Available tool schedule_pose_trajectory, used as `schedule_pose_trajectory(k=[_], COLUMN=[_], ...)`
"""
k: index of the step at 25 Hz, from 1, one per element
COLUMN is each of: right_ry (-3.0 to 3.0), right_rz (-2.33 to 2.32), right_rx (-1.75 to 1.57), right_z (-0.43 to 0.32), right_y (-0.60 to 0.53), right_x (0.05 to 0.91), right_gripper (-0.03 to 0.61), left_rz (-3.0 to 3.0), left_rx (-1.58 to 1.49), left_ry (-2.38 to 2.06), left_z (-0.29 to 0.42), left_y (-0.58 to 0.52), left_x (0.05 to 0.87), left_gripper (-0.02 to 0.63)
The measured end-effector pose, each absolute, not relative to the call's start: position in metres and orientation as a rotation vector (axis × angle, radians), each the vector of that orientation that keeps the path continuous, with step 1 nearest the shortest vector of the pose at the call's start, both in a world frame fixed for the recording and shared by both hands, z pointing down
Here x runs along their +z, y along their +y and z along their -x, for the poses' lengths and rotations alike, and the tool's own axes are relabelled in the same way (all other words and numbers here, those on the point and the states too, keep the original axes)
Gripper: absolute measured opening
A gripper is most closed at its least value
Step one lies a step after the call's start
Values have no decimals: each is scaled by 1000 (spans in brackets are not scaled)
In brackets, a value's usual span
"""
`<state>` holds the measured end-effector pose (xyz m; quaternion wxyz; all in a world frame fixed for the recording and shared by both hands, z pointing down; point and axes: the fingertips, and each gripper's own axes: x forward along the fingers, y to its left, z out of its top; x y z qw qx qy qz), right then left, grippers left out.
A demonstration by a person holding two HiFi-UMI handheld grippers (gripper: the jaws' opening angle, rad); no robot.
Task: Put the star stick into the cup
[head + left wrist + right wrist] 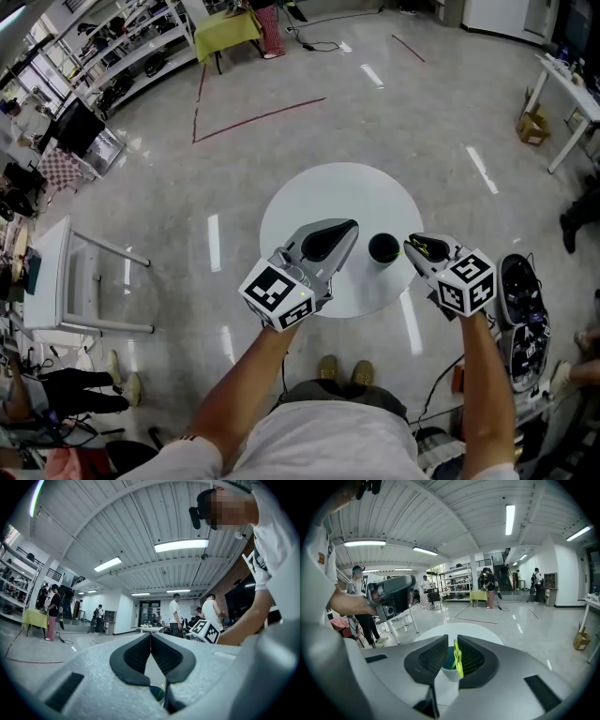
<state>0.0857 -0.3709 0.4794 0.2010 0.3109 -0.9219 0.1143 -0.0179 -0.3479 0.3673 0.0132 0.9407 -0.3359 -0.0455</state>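
While your right gripper (412, 244) is pinching the star stick (458, 660) at the cup (382, 247), you should be centring its tip over the rim; your left gripper (342, 234) is hovering closed and empty.

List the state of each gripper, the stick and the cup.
Left gripper: shut, empty.
Right gripper: shut on the stick.
Stick: held by the right gripper, close to the cup.
Cup: upright on the table.

The tabletop (309, 202) is showing plain white, the cup (383, 247) teal inside. The star stick (458, 660) is glowing yellow-green. The left tool (352, 228) and the right tool (410, 243) are showing grey, with black pads (432, 659) and cubes (278, 293) patterned in black-and-white squares.
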Motion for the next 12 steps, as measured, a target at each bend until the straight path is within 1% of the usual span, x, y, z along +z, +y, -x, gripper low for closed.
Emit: schedule_pose_trajectory(k=[3,4,6,7,12], right_ry=[-2576,-2577,-2579,-2580,-2596], right_rz=[-879,-877,-875,-877,-904], right_rx=[317,319,321,318,275], right_z=[-89,-89,-90,-90,-98], right_y=[-372,-372,-370,-370,-371], right_x=[477,477,475,473,461], right_gripper=[28,45,109,124,158], left_rz=[-2930,-2931,-2932,-2933,-2944], left_rx=[-138,-137,-134,-133,-133], left_ry=[-1041,-1039,-1035,-1032,-1021], left_z=[16,16,16,16,11], left_y=[-348,-348,-346,-345,-344], left_x=[369,369,368,368,367], left_gripper=[15,15,15,15,15])
